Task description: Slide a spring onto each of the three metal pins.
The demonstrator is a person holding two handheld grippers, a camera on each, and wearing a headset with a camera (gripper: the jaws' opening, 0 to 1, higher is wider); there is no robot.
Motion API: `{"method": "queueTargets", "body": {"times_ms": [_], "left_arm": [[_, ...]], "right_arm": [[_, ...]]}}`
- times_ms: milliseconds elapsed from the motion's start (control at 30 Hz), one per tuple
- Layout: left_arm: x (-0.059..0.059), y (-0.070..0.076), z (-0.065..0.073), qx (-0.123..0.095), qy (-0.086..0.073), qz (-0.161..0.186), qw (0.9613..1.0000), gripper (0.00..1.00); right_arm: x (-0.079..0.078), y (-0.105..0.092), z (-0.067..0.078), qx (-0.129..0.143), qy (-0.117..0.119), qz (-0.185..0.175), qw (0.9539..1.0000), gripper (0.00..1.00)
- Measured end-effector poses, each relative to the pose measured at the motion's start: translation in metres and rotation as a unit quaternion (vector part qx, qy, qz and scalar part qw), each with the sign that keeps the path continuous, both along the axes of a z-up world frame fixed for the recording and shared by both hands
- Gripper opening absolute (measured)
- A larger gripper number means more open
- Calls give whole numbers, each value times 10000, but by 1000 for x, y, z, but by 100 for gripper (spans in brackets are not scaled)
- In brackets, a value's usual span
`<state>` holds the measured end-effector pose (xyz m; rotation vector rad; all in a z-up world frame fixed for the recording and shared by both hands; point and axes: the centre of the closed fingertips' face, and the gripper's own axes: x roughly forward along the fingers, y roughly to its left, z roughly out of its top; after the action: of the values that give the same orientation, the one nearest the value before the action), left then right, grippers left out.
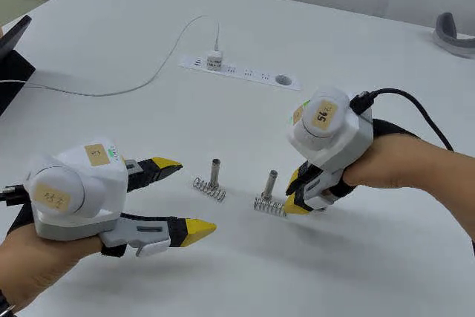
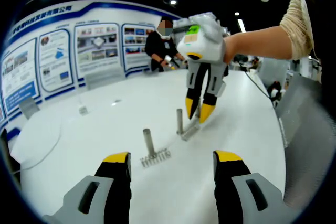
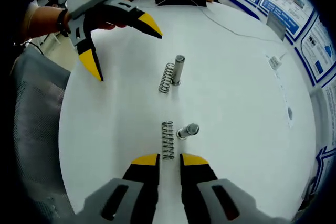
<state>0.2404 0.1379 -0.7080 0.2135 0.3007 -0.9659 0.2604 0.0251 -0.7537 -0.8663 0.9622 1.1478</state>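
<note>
Two short metal pins stand upright on the white table, each with a spring lying beside its base. The left pin (image 1: 215,171) has a spring (image 1: 209,189) in front of it. My left gripper (image 1: 184,195) is open just left of it, with nothing between its fingers, and faces the pin (image 2: 148,141) and spring (image 2: 156,157). The right pin (image 1: 271,183) has its spring (image 1: 269,206) flat on the table. My right gripper (image 1: 293,196) is down at that spring's end. Its jaws stand narrowly open with the spring (image 3: 167,139) just ahead of the tips, beside the pin (image 3: 188,130).
A white power strip (image 1: 237,72) with a plugged-in cable (image 1: 148,79) lies further back on the table. A dark object (image 1: 11,57) sits at the left edge and a grey curved part (image 1: 453,35) at the far right. A person (image 2: 163,45) stands beyond the table.
</note>
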Motion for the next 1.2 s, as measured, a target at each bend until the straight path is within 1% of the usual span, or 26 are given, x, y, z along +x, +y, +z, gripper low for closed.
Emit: {"method": "queueTargets", "body": {"times_ms": [267, 600, 1000, 1200], "left_arm": [[-1, -1, -1, -1, 19, -14, 10000, 64], [-1, 0, -3, -2, 31, 1, 10000, 63], [-2, 2, -4, 18, 43, 8, 10000, 63], [-3, 2, -5, 22, 51, 7, 10000, 63]], "right_arm": [[1, 3, -7, 3, 47, 33, 10000, 15], [1, 2, -14, -51, 89, 70, 9999, 13], [1, 2, -20, -85, 139, 86, 9998, 12], [1, 3, -20, -57, 177, 49, 9998, 12]]}}
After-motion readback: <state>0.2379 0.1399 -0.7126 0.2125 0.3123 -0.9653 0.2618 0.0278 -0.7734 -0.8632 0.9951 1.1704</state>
